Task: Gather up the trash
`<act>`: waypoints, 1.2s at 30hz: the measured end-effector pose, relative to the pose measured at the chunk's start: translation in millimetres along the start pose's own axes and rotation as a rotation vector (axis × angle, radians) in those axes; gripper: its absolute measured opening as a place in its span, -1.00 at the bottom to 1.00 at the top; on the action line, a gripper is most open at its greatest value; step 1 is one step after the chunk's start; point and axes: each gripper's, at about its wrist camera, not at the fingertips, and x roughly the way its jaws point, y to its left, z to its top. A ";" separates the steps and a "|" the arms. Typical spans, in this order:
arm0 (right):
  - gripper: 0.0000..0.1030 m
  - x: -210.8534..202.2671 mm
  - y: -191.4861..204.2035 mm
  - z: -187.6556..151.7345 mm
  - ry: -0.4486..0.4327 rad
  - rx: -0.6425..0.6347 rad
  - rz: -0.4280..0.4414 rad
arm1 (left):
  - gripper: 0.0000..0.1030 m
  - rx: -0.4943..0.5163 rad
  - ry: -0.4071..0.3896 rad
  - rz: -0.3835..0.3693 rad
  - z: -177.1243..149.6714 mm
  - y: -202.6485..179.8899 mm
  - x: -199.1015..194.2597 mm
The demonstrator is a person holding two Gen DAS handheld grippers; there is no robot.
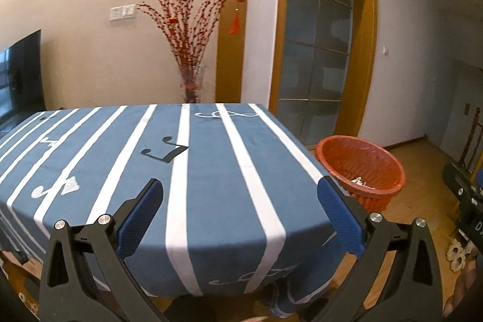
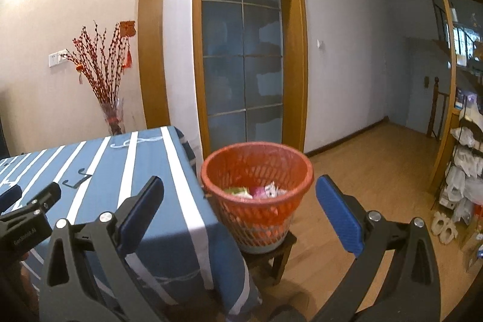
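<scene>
An orange mesh waste basket (image 2: 256,186) stands on a small dark stool (image 2: 271,255) at the right end of the table, with several crumpled wrappers (image 2: 256,191) inside. The left wrist view shows the same basket (image 1: 362,168) beyond the table's right corner. My left gripper (image 1: 240,195) hangs open over the near edge of the blue striped tablecloth (image 1: 211,171) with nothing between its fingers. My right gripper (image 2: 240,192) is open too, empty, facing the basket from the near side. The left gripper's finger (image 2: 30,201) shows at the left edge of the right wrist view.
A glass vase of red branches (image 1: 188,50) stands behind the table by the wall. A glass door in a wooden frame (image 2: 241,65) is behind the basket. Wooden floor (image 2: 362,159) stretches right, toward a rack of white goods (image 2: 465,171) and slippers (image 2: 442,227).
</scene>
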 end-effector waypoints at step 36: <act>0.91 36.7 7.3 -31.1 0.152 -0.023 -0.087 | 0.95 -0.035 0.079 0.076 -24.6 4.6 14.1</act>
